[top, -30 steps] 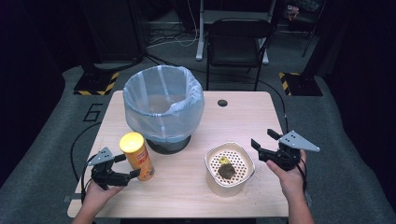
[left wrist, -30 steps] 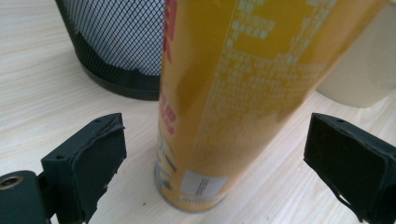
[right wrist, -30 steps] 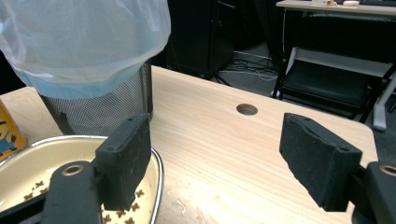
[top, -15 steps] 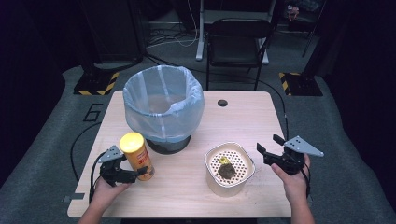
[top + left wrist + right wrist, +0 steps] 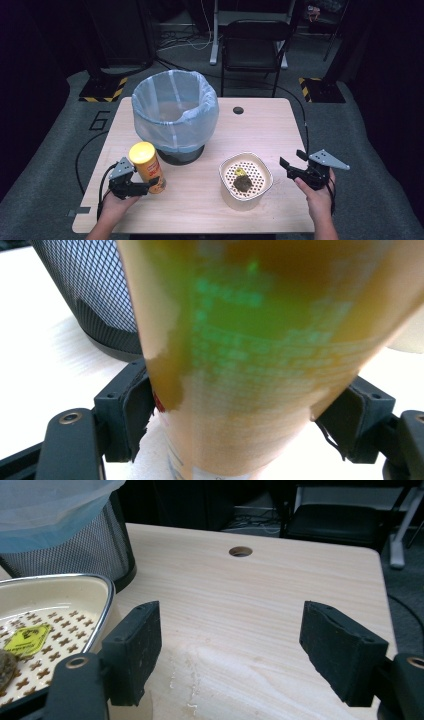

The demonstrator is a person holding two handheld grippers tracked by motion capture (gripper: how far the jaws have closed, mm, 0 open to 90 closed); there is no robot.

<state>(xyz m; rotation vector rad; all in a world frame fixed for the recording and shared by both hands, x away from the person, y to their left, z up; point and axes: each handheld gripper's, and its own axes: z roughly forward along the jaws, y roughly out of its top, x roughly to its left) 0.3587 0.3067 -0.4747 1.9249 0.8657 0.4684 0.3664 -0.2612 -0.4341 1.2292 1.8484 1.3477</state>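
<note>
Yellow-lidded can [image 5: 146,167] upright on the surface [image 5: 260,125], just in front of the bin [image 5: 175,116] and to its left. Left hand-held gripper [image 5: 131,181] clamped on can, both jaws pressed against its sides. Cream strainer bowl [image 5: 246,180] in front of the bin to its right, dark lump and yellow scrap inside. Right hand-held gripper [image 5: 296,166] just right of bowl, jaws wide apart, holding nothing.
</note>
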